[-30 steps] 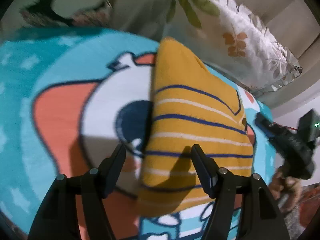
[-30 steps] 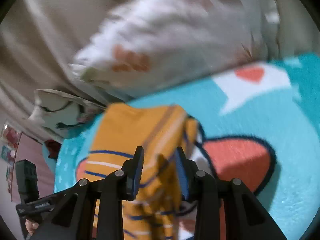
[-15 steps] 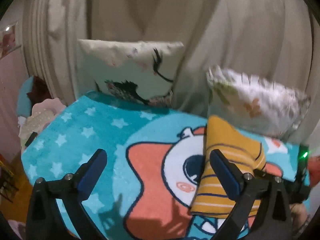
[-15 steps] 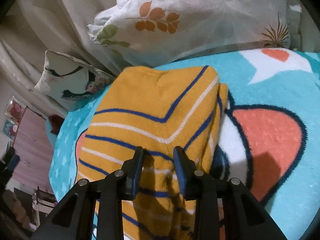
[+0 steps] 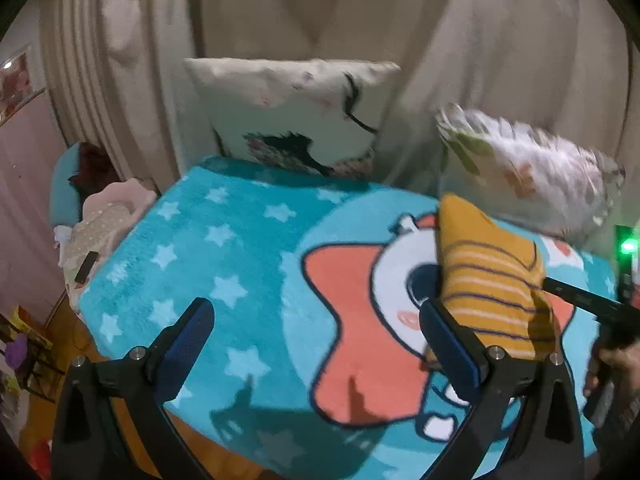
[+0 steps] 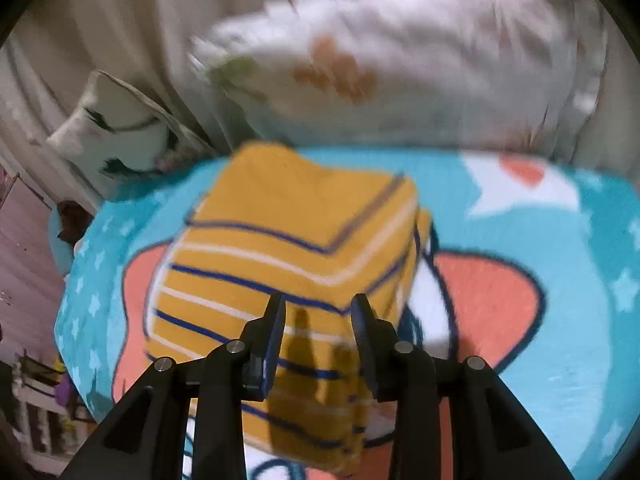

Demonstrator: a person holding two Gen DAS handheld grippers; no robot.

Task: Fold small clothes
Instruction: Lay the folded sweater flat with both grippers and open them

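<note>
A folded yellow garment with blue and white stripes (image 6: pixel 288 240) lies on a teal cartoon blanket (image 6: pixel 560 280). In the left wrist view it lies at the right (image 5: pixel 488 284). My left gripper (image 5: pixel 316 320) is wide open and empty, raised above the blanket to the left of the garment. My right gripper (image 6: pixel 318 308) hovers over the garment's near part, jaws partly open with nothing between them. The right gripper's body also shows at the right edge of the left wrist view (image 5: pixel 592 308).
A white pillow with a dark print (image 5: pixel 296 120) and a leaf-print pillow (image 5: pixel 532 176) lean against beige curtains (image 5: pixel 480 40) at the back. The blanket's left edge drops to a wooden floor (image 5: pixel 72 340) with clutter.
My left gripper has lifted and pulled back from the garment, its jaws spreading wide. My right gripper has opened a little and drawn back slightly over the garment.
</note>
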